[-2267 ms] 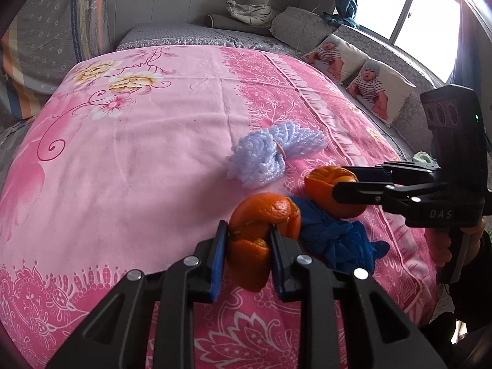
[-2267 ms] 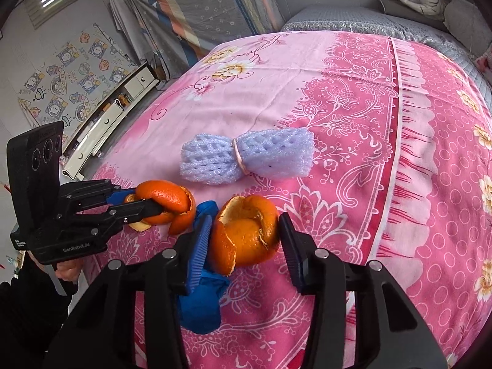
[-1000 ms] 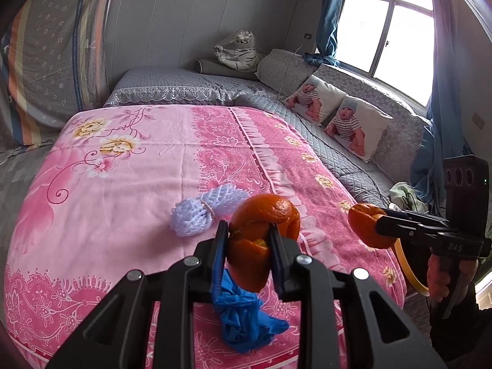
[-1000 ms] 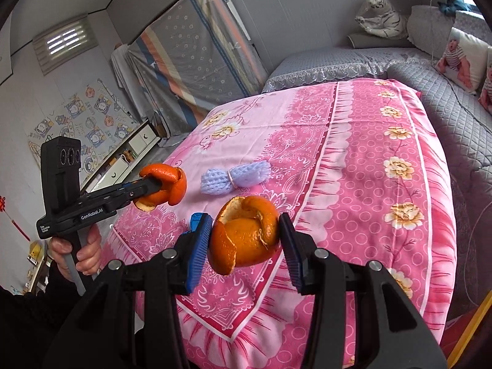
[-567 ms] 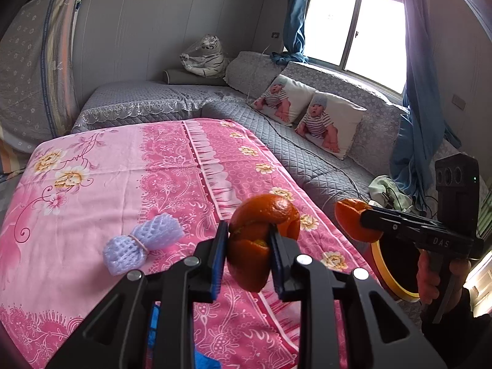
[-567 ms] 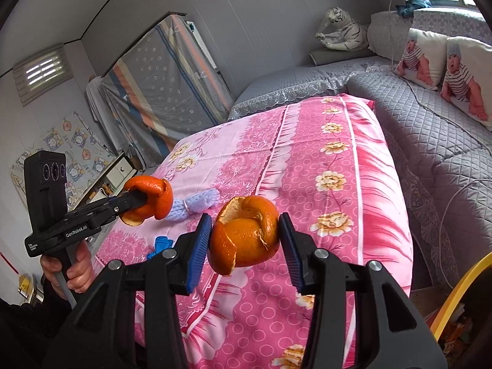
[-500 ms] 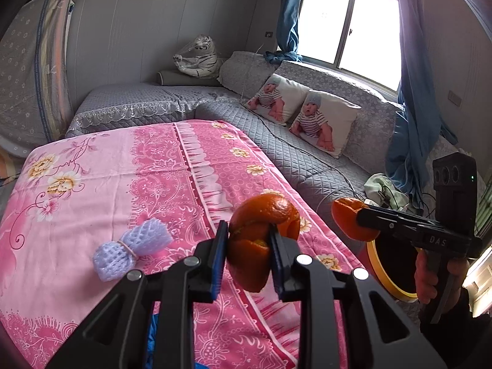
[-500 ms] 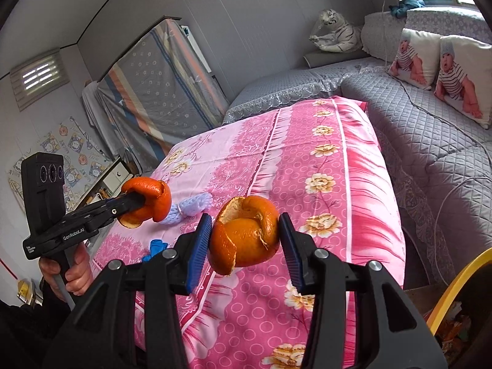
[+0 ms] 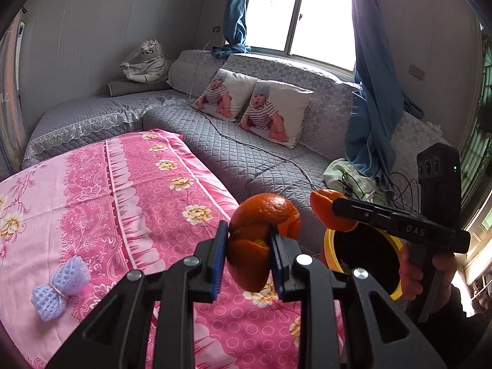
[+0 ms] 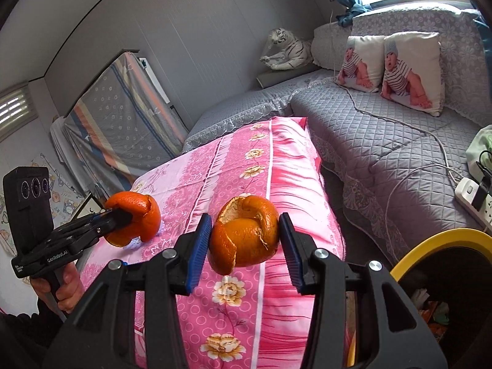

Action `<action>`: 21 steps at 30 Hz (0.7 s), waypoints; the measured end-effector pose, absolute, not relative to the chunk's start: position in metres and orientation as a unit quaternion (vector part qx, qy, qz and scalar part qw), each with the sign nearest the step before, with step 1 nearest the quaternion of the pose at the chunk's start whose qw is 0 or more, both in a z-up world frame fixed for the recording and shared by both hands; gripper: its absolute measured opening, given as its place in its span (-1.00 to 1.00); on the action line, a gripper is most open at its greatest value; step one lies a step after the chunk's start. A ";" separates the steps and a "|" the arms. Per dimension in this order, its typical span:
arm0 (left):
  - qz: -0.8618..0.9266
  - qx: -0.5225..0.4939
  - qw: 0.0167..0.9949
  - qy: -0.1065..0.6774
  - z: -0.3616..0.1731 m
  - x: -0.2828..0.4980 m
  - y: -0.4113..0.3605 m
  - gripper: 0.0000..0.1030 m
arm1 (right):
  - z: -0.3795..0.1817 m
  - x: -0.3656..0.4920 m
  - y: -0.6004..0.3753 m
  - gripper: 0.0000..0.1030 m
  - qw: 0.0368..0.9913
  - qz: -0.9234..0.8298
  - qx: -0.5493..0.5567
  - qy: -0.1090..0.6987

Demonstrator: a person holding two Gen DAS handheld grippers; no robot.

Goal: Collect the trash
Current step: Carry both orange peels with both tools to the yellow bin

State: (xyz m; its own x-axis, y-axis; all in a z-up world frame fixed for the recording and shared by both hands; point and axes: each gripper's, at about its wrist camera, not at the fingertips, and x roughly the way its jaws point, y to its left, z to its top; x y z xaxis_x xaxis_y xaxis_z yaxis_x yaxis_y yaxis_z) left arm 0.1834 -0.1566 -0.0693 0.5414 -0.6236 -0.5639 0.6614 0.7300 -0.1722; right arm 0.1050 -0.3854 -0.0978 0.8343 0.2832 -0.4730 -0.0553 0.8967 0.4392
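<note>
Left wrist view shows each gripper (image 9: 249,253) clamped on a light, soft orange peel (image 9: 261,236) that crumples, best pinched across its curled wall

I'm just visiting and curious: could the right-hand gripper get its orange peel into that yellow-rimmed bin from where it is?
Probably yes. The right gripper holds its orange peel beside the bin's yellow rim, and nothing stands between them.

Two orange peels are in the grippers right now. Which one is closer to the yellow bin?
The orange peel in the right gripper: in the left wrist view it hangs right at the rim of the yellow bin. The left gripper's peel is over the pink bed cover.
</note>
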 end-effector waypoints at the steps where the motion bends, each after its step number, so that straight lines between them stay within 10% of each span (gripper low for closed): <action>1: -0.372 0.033 0.875 0.308 -0.069 0.183 -0.163 -0.54 | -0.098 0.103 -0.392 -0.18 0.935 0.083 0.211 0.272; 21: -0.478 0.100 0.821 0.294 -0.072 0.145 -0.285 -0.54 | -0.110 0.031 -0.506 -0.18 0.936 -0.053 0.260 0.229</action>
State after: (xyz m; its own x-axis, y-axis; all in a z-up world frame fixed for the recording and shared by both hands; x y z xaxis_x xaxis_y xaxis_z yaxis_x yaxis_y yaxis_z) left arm 0.1450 -0.2849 -0.0716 0.3692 -0.7271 -0.5788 0.8447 0.5223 -0.1173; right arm 0.0313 -0.5057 -0.1098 0.8894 0.0201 -0.4567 0.2186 0.8587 0.4636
